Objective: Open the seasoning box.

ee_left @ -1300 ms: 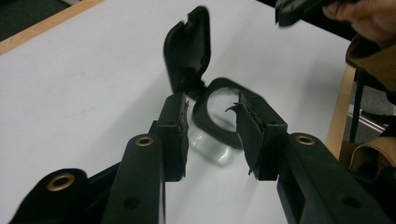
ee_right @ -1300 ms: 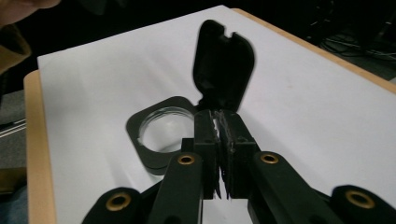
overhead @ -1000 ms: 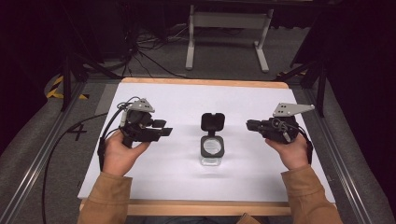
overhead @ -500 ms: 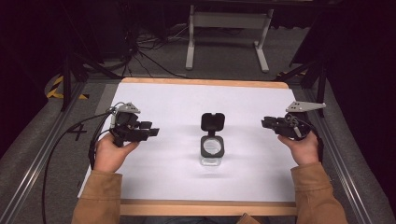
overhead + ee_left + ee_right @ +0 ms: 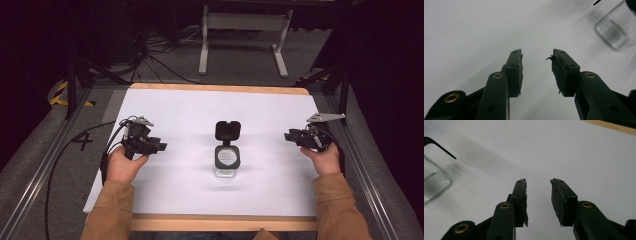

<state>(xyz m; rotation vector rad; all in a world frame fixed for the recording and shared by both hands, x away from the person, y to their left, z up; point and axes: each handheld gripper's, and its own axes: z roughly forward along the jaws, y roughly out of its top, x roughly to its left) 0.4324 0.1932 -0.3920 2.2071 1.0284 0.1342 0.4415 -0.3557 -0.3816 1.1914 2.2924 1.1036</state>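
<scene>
Left gripper near floor marking "4"

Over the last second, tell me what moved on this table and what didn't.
Both hands drew outward, away from the glass jar: the left gripper toward the table's left side, the right gripper toward its right edge. Both have open, empty jaws. The jar stayed at the centre, with its black lid flipped open.

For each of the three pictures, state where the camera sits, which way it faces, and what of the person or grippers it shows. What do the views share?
High view: above the person's side, looking forward and down at the table; forearms, hands, both grippers.
Left gripper view: on the left gripper, along its open jaws toward the jar.
Right gripper view: on the right gripper, along its open jaws; jar at left.
Shared: the jar and white tabletop.
</scene>
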